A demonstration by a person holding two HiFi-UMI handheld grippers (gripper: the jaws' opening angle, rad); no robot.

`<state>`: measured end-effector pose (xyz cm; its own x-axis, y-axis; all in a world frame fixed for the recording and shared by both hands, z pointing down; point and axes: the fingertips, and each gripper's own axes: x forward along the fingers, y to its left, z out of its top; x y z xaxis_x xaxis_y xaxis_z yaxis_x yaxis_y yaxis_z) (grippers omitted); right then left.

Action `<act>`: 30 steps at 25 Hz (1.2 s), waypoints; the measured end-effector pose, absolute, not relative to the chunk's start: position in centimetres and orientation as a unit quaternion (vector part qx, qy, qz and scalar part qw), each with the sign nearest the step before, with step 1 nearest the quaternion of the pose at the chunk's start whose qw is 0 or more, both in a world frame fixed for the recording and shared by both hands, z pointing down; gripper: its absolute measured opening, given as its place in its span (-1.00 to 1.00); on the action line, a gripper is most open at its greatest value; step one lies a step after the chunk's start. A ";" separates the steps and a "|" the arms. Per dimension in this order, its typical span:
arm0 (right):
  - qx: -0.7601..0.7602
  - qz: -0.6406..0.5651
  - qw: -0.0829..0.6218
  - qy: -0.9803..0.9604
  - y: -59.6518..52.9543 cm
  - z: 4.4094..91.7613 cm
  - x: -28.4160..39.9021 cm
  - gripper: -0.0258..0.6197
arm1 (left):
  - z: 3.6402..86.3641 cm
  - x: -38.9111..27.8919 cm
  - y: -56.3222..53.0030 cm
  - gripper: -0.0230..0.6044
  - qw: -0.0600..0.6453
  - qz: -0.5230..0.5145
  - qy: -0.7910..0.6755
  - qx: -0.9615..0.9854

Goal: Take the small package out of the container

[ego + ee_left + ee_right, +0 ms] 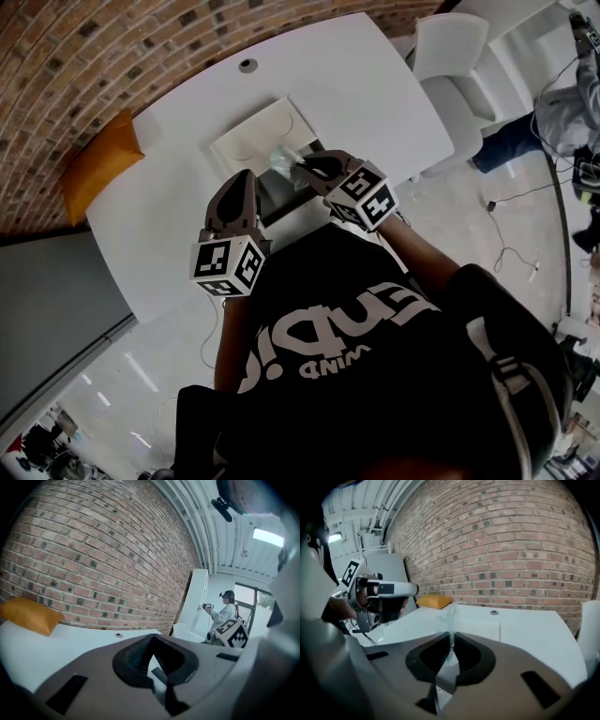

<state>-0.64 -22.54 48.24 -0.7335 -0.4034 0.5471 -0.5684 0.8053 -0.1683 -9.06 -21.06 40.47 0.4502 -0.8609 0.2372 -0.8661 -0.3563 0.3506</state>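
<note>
My right gripper (298, 161) is raised above the white table, shut on a small clear package (280, 159). In the right gripper view the thin see-through package (449, 620) stands up from between the closed jaws of my right gripper (451, 641). Just below it sits the dark open container (277, 190). My left gripper (246, 176) rests at the container's left edge. In the left gripper view my left gripper (151, 644) shows a narrow gap with a grey strip in it; whether it grips anything is unclear.
A flat white square piece (255, 139) lies on the table (356, 84) behind the container. An orange cushion (98, 161) sits at the far left by the brick wall. A white chair (450, 56) stands to the right. Another person (225, 611) stands far off.
</note>
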 end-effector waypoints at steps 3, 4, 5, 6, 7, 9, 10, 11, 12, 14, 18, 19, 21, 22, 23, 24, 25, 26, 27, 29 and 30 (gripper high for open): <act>0.286 0.157 0.213 -0.921 -23.1 46.1 -0.3 -0.85 | 40.6 -9.2 -21.1 -0.91 0.216 0.007 -0.525 0.823; 0.293 0.155 0.201 -0.922 -23.3 45.4 -0.2 -0.85 | 40.6 -9.3 -21.1 -0.91 0.215 0.007 -0.526 0.823; 0.299 0.152 0.189 -0.923 -23.4 44.7 -0.1 -0.85 | 40.6 -9.3 -21.2 -0.91 0.215 0.008 -0.527 0.822; 0.306 0.149 0.178 -0.923 -23.6 44.1 0.1 -0.85 | 40.5 -9.4 -21.2 -0.91 0.214 0.008 -0.528 0.822; 0.312 0.147 0.167 -0.924 -23.8 43.5 0.3 -0.85 | 40.5 -9.5 -21.3 -0.91 0.214 0.008 -0.529 0.821; 0.326 0.142 0.149 -0.923 -24.1 42.6 0.7 -0.85 | 40.5 -9.6 -21.4 -0.91 0.214 0.008 -0.530 0.821; 0.334 0.140 0.140 -0.921 -24.3 42.3 0.9 -0.85 | 40.5 -9.7 -21.4 -0.91 0.214 0.008 -0.530 0.820; 0.342 0.137 0.133 -0.920 -24.4 42.2 1.1 -0.85 | 40.5 -9.8 -21.5 -0.91 0.214 0.007 -0.531 0.820; 0.349 0.134 0.126 -0.919 -24.6 42.0 1.3 -0.85 | 40.5 -9.9 -21.5 -0.91 0.213 0.007 -0.532 0.819; 0.362 0.126 0.111 -0.917 -24.8 41.8 1.7 -0.85 | 40.6 -10.0 -21.6 -0.91 0.211 0.007 -0.533 0.819; 0.382 0.112 0.076 -0.914 -25.0 40.9 2.2 -0.85 | 40.7 -10.3 -21.6 -0.91 0.207 0.004 -0.534 0.819; 0.387 0.111 0.069 -0.913 -25.1 40.6 2.3 -0.85 | 40.8 -10.4 -21.6 -0.91 0.206 0.004 -0.535 0.819; 0.396 0.109 0.058 -0.910 -25.2 40.5 2.5 -0.85 | 40.9 -10.6 -21.7 -0.91 0.203 0.005 -0.538 0.818; 0.399 0.108 0.056 -0.909 -25.2 40.5 2.5 -0.85 | 41.0 -10.7 -21.7 -0.91 0.202 0.006 -0.539 0.818; 0.400 0.107 0.055 -0.909 -25.2 40.6 2.4 -0.85 | 41.0 -10.8 -21.7 -0.91 0.200 0.006 -0.540 0.817; 0.400 0.107 0.053 -0.909 -25.2 40.6 2.3 -0.85 | 41.0 -10.9 -21.7 -0.91 0.198 0.006 -0.542 0.817; 0.400 0.110 0.051 -0.908 -25.3 40.7 2.2 -0.85 | 41.1 -11.0 -21.7 -0.91 0.197 0.007 -0.544 0.816; 0.402 0.113 0.049 -0.907 -25.3 40.8 2.2 -0.85 | 41.1 -11.1 -21.7 -0.91 0.195 0.007 -0.545 0.815; 0.404 0.114 0.049 -0.906 -25.4 40.9 2.2 -0.85 | 41.2 -11.2 -21.7 -0.91 0.193 0.007 -0.547 0.815; 0.407 0.116 0.048 -0.905 -25.4 41.0 2.2 -0.85 | 41.3 -11.5 -21.7 -0.91 0.192 0.005 -0.549 0.814; 0.408 0.116 0.048 -0.904 -25.4 41.0 2.3 -0.85 | 41.3 -11.5 -21.7 -0.91 0.192 0.005 -0.550 0.813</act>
